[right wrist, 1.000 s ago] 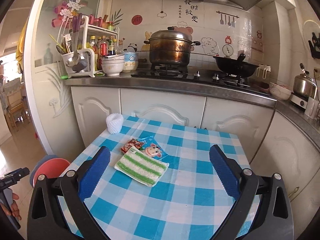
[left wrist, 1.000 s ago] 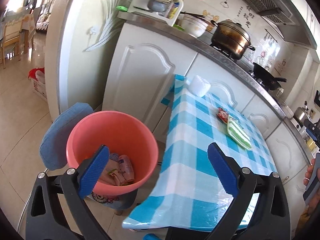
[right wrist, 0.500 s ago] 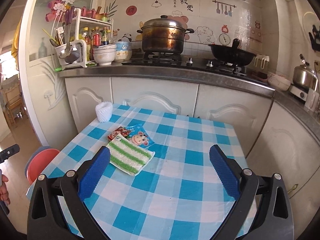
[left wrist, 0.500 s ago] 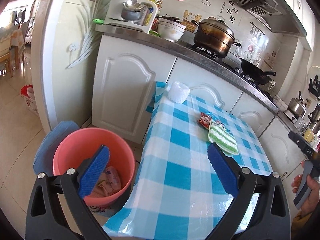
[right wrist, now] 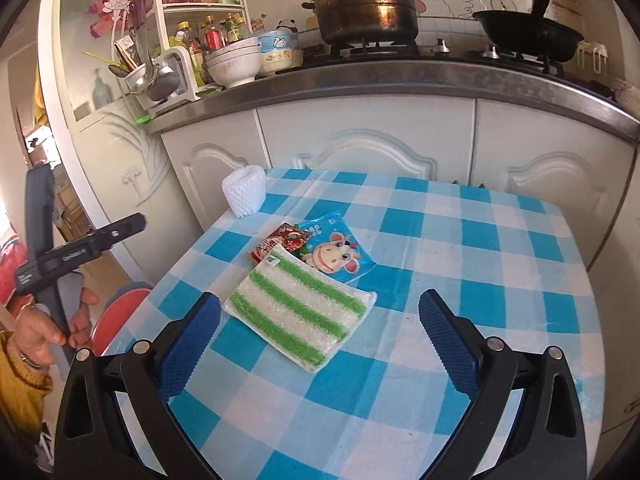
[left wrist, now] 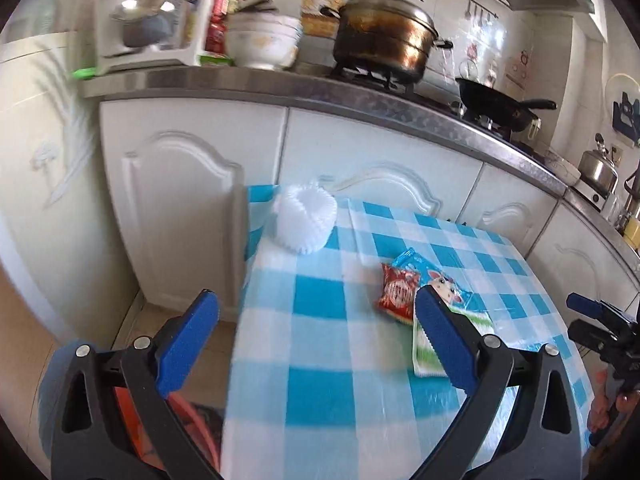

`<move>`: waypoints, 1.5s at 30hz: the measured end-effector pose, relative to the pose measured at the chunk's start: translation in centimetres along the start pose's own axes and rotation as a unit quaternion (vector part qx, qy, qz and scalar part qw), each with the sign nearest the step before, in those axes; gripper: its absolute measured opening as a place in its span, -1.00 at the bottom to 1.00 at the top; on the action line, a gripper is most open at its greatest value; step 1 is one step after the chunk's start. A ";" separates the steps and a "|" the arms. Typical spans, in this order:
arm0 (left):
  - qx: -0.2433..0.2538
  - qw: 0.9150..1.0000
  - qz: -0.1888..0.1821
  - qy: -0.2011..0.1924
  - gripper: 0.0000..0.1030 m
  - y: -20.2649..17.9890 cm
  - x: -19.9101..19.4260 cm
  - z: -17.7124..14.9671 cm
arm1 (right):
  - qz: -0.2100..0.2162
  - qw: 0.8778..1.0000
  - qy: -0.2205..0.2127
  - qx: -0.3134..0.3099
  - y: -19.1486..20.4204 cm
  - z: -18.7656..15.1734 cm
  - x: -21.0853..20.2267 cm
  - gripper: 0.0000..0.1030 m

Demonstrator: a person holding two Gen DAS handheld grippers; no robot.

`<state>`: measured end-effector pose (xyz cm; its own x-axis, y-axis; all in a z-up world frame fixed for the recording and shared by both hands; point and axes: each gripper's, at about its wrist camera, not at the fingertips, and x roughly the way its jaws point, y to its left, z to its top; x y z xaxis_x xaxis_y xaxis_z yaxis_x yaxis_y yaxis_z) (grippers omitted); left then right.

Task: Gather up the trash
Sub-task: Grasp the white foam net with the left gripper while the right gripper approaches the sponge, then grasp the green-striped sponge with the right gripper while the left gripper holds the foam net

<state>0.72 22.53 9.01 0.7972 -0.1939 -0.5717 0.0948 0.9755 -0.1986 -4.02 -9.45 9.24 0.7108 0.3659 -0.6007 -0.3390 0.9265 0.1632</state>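
Right gripper [right wrist: 319,322] wide open, holds nothing, over near part of blue-white check tablecloth [right wrist: 460,300]. Left gripper [left wrist: 316,322] wide open too, empty, at table's left edge. Just past right gripper: two shiny flat snack wrappers, one red [right wrist: 281,241], one blue with cow face [right wrist: 336,254], touching, partly under fuzzy green-striped cloth [right wrist: 298,312]. One white foam net [right wrist: 244,190] at far left corner. One red bucket [right wrist: 116,316] down left of table.

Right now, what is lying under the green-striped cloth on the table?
The green-striped cloth overlaps a red snack wrapper and a blue cow-print wrapper; their near edges are covered. Anything else beneath is hidden.
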 end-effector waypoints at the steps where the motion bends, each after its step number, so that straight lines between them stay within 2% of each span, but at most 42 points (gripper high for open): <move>1: 0.003 1.000 0.004 0.005 0.92 -0.2 1.4 0.5 | 0.009 1.000 0.004 -0.005 0.2 0.4 0.9 0.91; 8: 0.023 0.999 0.015 0.023 0.92 -1.1 8.8 3.4 | 0.040 0.997 0.040 -0.052 1.2 3.0 7.7 0.91; 16: 0.040 0.997 0.040 0.056 0.91 -1.2 15.1 4.6 | 0.054 0.993 0.100 -0.019 -2.4 5.7 14.4 0.91; 21: 0.046 0.996 0.054 0.060 0.86 -1.2 17.0 5.2 | 0.097 0.990 0.101 -0.003 -2.5 6.0 15.1 0.91; 22: 0.042 0.996 0.055 0.062 0.78 -1.1 17.3 5.3 | 0.105 0.989 0.100 -0.013 -2.0 6.0 15.2 0.91; 23: 0.036 0.996 0.054 0.067 0.59 -0.9 17.7 5.3 | 0.113 0.988 0.103 -0.025 -1.4 6.0 15.4 0.91; 25: 0.029 0.995 0.057 0.077 0.33 -0.7 18.5 5.4 | 0.120 0.985 0.104 -0.059 0.1 5.7 15.9 0.91; 28: 0.021 0.995 0.053 0.080 0.15 -0.5 18.8 5.5 | 0.121 0.981 0.108 -0.106 2.0 5.6 16.5 0.91; 35: 0.023 0.995 0.056 0.080 -0.17 -0.5 18.4 5.1 | 0.125 0.969 0.142 -0.157 3.7 5.2 18.8 0.87; 37: 0.021 0.995 0.055 0.080 -0.20 -0.5 18.0 4.9 | 0.111 0.967 0.151 -0.172 3.9 4.9 19.4 0.73; 38: 0.022 0.995 0.056 0.080 -0.22 -0.5 17.9 4.8 | 0.104 0.967 0.150 -0.176 3.9 4.8 19.4 0.48; 45: 0.009 0.996 0.045 0.077 -0.23 -0.5 15.6 4.0 | 0.087 0.967 0.147 -0.189 3.8 4.1 18.6 0.23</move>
<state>15.52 19.46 3.38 0.7028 -0.1175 -0.7016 0.0379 0.9910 -0.1280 10.42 1.22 1.87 0.4348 0.4211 -0.7960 -0.6787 0.7342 0.0177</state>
